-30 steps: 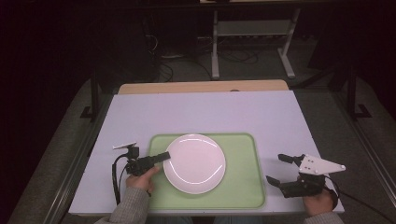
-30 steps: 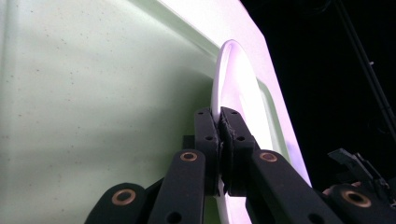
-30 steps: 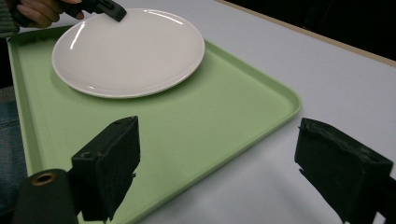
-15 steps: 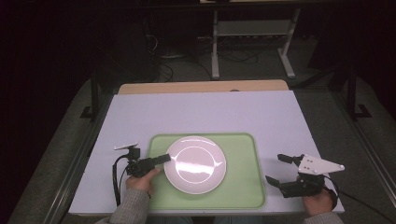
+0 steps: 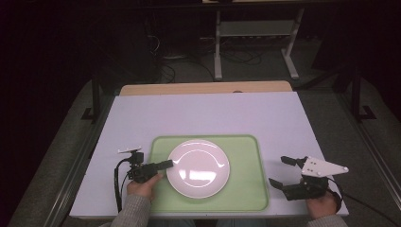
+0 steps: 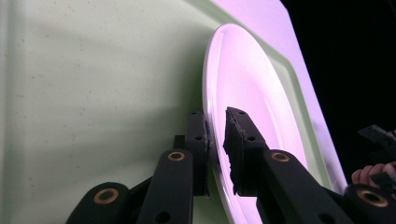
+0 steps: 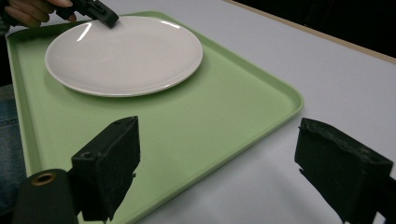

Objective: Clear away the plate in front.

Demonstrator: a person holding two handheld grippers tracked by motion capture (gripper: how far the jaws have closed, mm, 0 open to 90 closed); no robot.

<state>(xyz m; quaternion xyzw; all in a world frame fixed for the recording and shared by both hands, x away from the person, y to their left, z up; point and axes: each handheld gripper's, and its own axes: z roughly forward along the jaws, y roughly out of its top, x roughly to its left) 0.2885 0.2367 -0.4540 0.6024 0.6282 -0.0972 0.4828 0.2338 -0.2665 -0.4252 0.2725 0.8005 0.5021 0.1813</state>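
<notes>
1. Compared with a second ago, I see the white plate (image 5: 198,168) lying flat in the green tray (image 5: 246,189); earlier its left side looked raised and it sat a little further right and up in the high view.
2. My left gripper (image 6: 215,135) has just been opening; its hand sits at the same spot by the tray's left edge as before.
3. My right gripper (image 5: 283,171) is where it was a second ago, off the tray's right edge over the white counter (image 5: 213,113).
4. In the left gripper view, the plate's left rim stands between the two fingers (image 6: 197,140). One finger lies under the rim, the other above it with a thin gap showing, so the pinch looks loosened.
5. The right gripper's fingers (image 7: 109,163) are spread wide with nothing between them, well apart from the plate, one over the tray's near corner.
</notes>
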